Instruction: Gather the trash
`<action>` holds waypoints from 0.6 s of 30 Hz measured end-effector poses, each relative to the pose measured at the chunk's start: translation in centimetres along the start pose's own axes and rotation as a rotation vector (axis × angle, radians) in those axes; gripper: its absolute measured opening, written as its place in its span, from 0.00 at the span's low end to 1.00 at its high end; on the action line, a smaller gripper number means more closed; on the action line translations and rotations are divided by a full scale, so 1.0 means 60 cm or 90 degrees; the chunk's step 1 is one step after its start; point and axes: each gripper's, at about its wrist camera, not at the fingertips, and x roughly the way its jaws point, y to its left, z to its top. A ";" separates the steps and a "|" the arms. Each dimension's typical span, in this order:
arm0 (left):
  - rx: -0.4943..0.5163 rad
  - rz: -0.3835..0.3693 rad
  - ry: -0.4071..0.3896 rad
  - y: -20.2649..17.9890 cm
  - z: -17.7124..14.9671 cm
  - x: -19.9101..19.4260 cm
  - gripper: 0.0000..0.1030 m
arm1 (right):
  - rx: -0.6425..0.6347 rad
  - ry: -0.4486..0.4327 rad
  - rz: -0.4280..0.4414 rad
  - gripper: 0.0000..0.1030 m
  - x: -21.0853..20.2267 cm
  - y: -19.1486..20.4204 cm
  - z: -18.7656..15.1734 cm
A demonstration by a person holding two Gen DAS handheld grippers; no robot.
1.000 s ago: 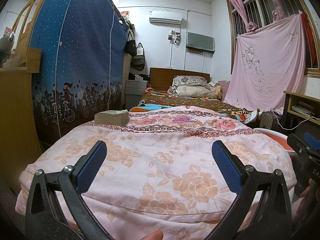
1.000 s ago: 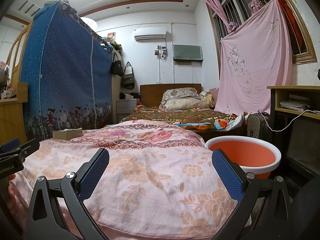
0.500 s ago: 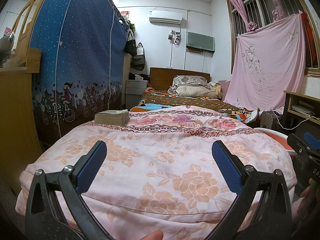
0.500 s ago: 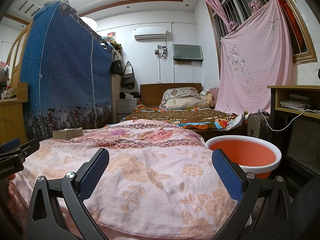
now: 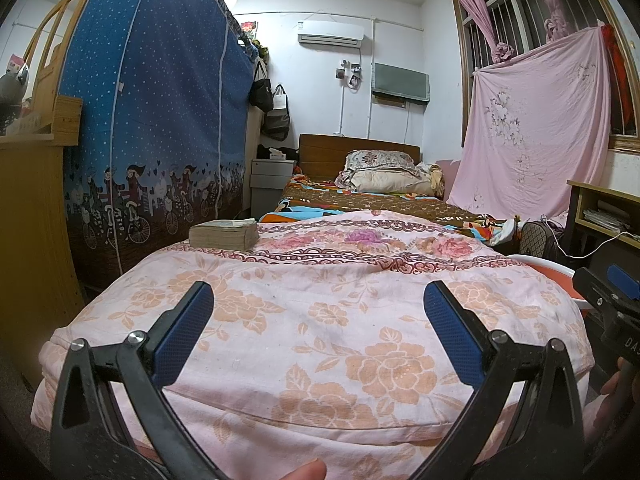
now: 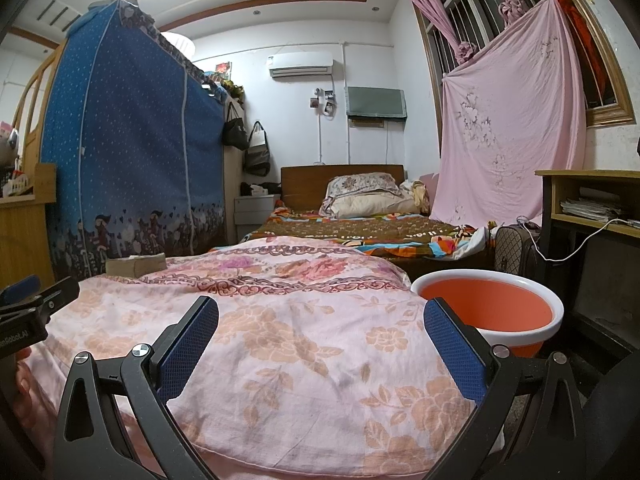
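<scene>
My left gripper [image 5: 318, 332] is open and empty, held over the near end of a pink floral quilt [image 5: 320, 280]. My right gripper [image 6: 320, 340] is open and empty over the same quilt [image 6: 280, 320], to the right of the left one. An orange basin with a white rim [image 6: 490, 312] stands on the floor just right of the quilt; only its rim shows in the left wrist view [image 5: 548, 266]. A tan stack of paper [image 5: 224, 234] lies at the quilt's far left; it also shows in the right wrist view [image 6: 136, 265]. No loose trash shows on the quilt.
A blue fabric wardrobe [image 5: 152, 120] stands at the left beside a wooden cabinet [image 5: 32, 220]. A second bed with pillows [image 5: 384, 184] lies behind. A wooden desk [image 6: 592, 208] with a white cable and a patterned bag [image 6: 514, 250] stand at the right.
</scene>
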 end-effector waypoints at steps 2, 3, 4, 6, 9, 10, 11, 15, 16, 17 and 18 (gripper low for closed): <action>0.000 0.001 0.000 0.000 0.000 0.000 0.89 | 0.000 0.000 0.000 1.00 0.000 0.000 0.000; 0.000 0.001 0.000 0.000 0.000 0.000 0.89 | 0.000 0.000 0.000 1.00 0.000 0.000 0.001; 0.000 0.001 0.000 0.000 0.000 0.000 0.89 | 0.000 0.001 0.000 1.00 0.000 0.000 0.000; 0.000 0.001 0.000 0.000 0.000 0.000 0.89 | 0.000 0.000 0.000 1.00 0.000 0.000 0.001; 0.000 0.000 0.000 -0.001 0.000 0.000 0.89 | 0.000 0.001 0.000 1.00 0.000 0.000 0.001; 0.000 0.000 0.000 -0.001 0.000 0.000 0.89 | 0.000 0.001 0.000 1.00 0.000 0.001 0.001; 0.000 0.000 0.001 -0.001 0.000 0.000 0.89 | 0.000 0.001 0.000 1.00 0.000 0.001 0.001; 0.001 0.000 0.000 -0.001 0.001 -0.001 0.89 | 0.000 0.001 0.000 1.00 0.000 0.001 0.001; 0.001 0.001 0.000 -0.001 0.001 -0.001 0.89 | 0.000 0.002 0.000 1.00 -0.001 0.002 0.000; 0.001 0.001 0.000 -0.001 0.001 -0.001 0.89 | 0.000 0.001 0.000 1.00 0.000 0.001 0.001; 0.001 0.000 0.000 -0.001 0.001 -0.001 0.89 | 0.000 0.002 0.000 1.00 0.000 0.001 0.001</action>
